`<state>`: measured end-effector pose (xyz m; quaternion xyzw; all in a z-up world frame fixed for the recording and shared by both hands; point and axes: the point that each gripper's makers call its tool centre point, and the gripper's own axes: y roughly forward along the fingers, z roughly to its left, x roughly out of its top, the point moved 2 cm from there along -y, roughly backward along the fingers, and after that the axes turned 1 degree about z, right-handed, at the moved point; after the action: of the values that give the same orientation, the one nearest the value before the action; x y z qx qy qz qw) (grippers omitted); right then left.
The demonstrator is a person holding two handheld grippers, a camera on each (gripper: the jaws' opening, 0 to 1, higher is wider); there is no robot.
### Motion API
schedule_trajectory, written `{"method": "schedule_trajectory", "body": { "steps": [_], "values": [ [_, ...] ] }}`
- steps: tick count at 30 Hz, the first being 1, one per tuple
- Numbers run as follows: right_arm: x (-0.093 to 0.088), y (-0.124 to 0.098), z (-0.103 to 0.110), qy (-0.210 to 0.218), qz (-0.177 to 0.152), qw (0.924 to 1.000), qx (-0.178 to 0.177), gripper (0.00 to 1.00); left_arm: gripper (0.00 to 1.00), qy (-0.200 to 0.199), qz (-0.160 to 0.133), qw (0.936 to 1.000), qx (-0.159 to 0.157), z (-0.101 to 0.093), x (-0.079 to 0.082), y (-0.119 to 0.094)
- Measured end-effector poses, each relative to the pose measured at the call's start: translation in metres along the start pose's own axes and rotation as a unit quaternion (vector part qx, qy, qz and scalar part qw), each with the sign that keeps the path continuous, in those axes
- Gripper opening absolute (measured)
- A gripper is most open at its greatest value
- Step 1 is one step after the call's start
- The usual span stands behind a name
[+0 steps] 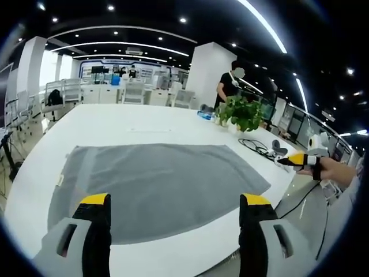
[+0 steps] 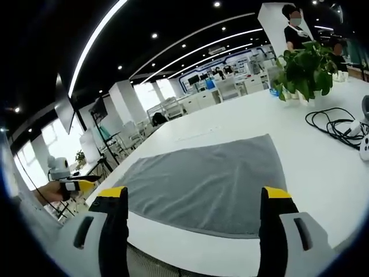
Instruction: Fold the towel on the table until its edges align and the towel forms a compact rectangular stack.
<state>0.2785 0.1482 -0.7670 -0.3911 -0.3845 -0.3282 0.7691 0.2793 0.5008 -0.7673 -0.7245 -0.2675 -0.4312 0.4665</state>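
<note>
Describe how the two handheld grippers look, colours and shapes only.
The left gripper and the right gripper match: pale grey bodies with dark slots, and two black jaws capped in yellow. Seen across the table, the right gripper is yellow and black, with a black strap.

No readable text in either view.
The towel, the white table and the distant screens carry no legible words, labels, brands or numbers; far signage is too blurred to read.
</note>
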Motion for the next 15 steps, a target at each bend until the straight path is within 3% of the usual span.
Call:
{"method": "schedule_trajectory", "body": {
  "steps": [15],
  "values": [
    [0.003,-0.012,-0.018,0.015,-0.011,0.9997,-0.014,0.96,0.94,0.027,0.013,0.9991,-0.031,-0.026,0.008,0.019]
  ]
}}
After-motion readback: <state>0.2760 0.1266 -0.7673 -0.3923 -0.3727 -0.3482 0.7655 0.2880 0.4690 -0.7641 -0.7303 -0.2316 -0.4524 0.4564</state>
